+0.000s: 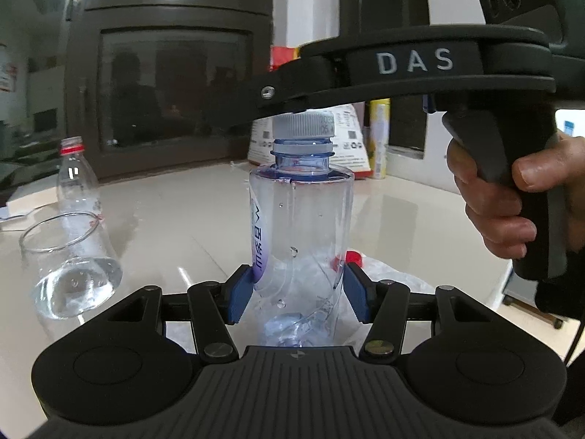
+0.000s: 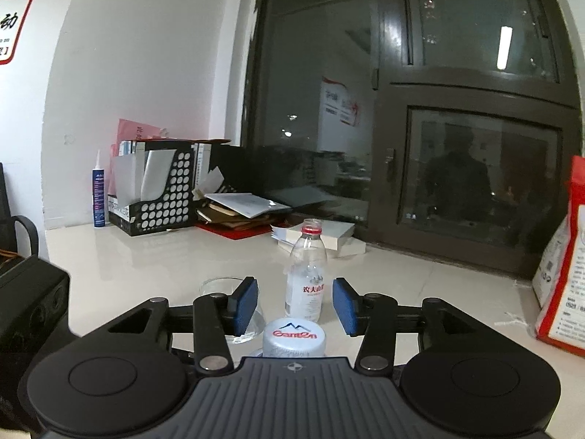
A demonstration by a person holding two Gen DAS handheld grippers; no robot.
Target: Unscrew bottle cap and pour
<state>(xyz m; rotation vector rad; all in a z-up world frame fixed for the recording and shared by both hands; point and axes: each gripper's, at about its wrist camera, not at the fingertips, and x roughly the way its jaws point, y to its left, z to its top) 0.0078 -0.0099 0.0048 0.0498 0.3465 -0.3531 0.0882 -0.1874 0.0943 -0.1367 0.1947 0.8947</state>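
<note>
A clear plastic bottle (image 1: 303, 226) with a purple label stands upright on the white table, nearly empty. My left gripper (image 1: 298, 289) is shut on its lower body, blue pads touching both sides. Its grey-white cap (image 1: 304, 124) is on the neck. The right gripper reaches across above the cap in the left wrist view. In the right wrist view the cap (image 2: 294, 338) lies low between the open jaws of my right gripper (image 2: 295, 305), behind the pads and apart from them. A glass (image 1: 69, 263) holding some water stands at the left, also in the right wrist view (image 2: 219, 287).
An open clear bottle with a red neck ring (image 1: 78, 183) stands behind the glass, also in the right wrist view (image 2: 307, 274). A loose red cap (image 1: 353, 258) and crumpled plastic lie right of the held bottle. Red-and-white bags (image 2: 563, 267), books and a file holder (image 2: 161, 190) line the window side.
</note>
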